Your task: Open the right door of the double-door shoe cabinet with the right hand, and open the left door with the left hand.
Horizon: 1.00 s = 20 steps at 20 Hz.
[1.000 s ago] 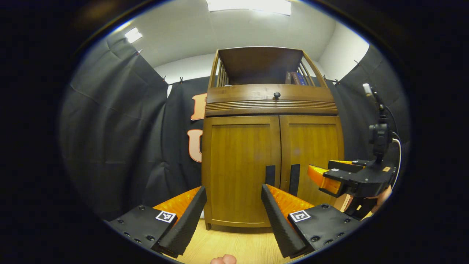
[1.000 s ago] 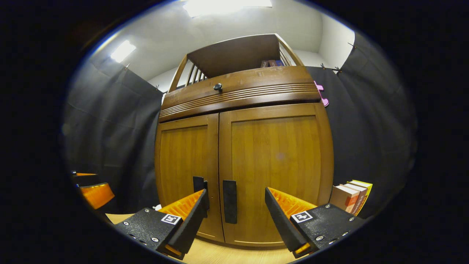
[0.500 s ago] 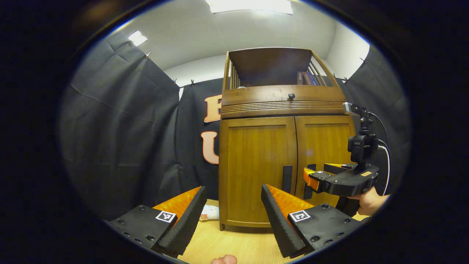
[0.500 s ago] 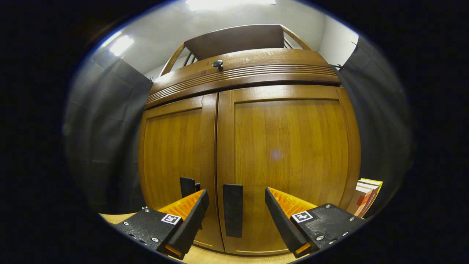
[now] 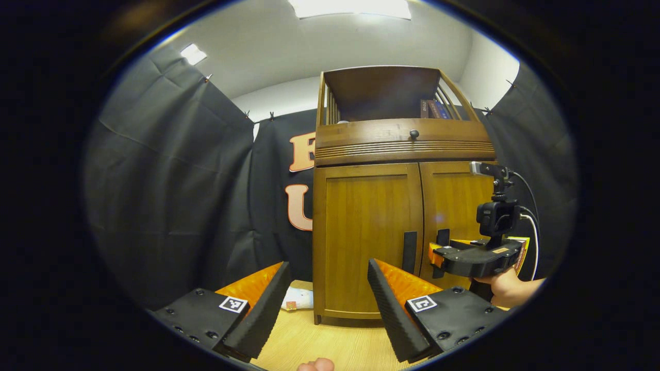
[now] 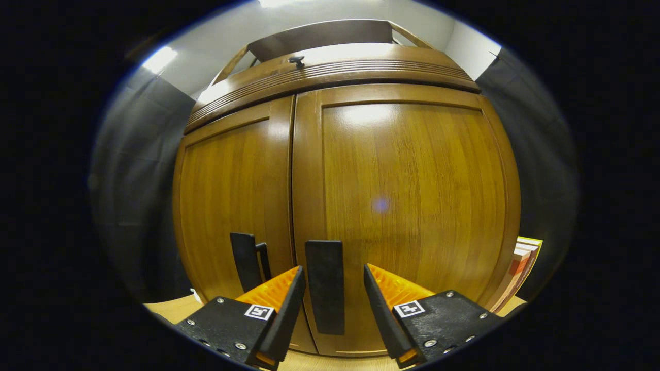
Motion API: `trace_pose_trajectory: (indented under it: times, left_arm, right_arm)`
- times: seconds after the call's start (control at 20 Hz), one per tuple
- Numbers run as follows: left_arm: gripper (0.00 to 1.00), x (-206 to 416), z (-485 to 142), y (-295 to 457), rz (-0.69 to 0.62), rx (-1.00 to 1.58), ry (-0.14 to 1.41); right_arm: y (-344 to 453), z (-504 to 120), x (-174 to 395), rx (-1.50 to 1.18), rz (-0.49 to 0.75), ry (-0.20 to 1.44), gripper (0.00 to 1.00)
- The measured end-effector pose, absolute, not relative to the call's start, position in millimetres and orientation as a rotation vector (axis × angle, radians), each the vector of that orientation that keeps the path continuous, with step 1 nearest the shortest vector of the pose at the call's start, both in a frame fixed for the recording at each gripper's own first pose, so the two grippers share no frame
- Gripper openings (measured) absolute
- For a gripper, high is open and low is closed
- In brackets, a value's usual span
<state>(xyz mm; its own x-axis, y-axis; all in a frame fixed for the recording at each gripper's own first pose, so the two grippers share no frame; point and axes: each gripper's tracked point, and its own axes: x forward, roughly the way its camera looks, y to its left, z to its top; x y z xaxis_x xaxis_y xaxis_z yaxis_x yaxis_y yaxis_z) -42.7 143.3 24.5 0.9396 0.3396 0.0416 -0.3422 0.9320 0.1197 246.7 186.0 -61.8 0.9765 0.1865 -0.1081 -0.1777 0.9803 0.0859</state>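
Observation:
The wooden shoe cabinet (image 5: 371,206) stands with both doors closed. In the right gripper view the right door (image 6: 412,196) is very close. Its dark vertical handle (image 6: 325,293) stands between the fingers of my right gripper (image 6: 332,272), which is open, with a narrow gap on each side. The left door's handle (image 6: 244,260) is just to the left. In the left gripper view my left gripper (image 5: 325,304) hangs open and empty, well short of the left door's handle (image 5: 409,251). There the right gripper (image 5: 435,255), held by a hand (image 5: 508,291), is at the right door's handle.
A drawer with a round knob (image 5: 414,134) runs above the doors, under an open shelf holding books (image 5: 433,109). More books (image 6: 523,263) lean beside the cabinet's right side. A small white item (image 5: 298,299) lies on the wooden floor (image 5: 319,340) by the left foot. Black cloth walls surround the cabinet.
My right gripper has moved in to the right door, and its fingers have narrowed around the handle. My left gripper has turned a little to the left and stayed open. Both doors remain closed.

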Motion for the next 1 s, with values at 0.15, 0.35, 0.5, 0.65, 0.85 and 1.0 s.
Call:
trace_pose_trajectory:
  times: [0.15, 0.35, 0.5, 0.65, 0.85, 1.0]
  left_arm:
    - [0.96, -40.6, 23.9, 144.0, 0.341, 0.129, -0.018]
    - [0.95, -39.2, 22.8, 145.8, 0.342, 0.129, -0.01]
    - [0.96, -40.6, 24.2, 146.4, 0.342, 0.133, -0.012]
    - [0.96, -43.3, 26.2, 145.6, 0.341, 0.135, -0.016]
    - [0.96, -47.8, 27.2, 142.2, 0.34, 0.129, -0.013]
    - [0.97, -53.0, 30.0, 140.3, 0.339, 0.136, -0.016]
  right_arm:
    - [194.2, -70.3, 253.3, 0.098, 0.194, 0.146, 0.48]
    - [197.2, -76.2, 251.3, -0.013, 0.163, 0.11, 0.39]
    - [197.2, -76.8, 251.1, 0.026, 0.168, 0.117, 0.34]
    - [196.3, -77.9, 251.0, 0.049, 0.189, 0.134, 0.29]
    - [198.5, -80.4, 251.5, 0.105, 0.2, 0.183, 0.28]
    - [196.7, -80.6, 246.3, 0.059, 0.211, 0.175, 0.28]
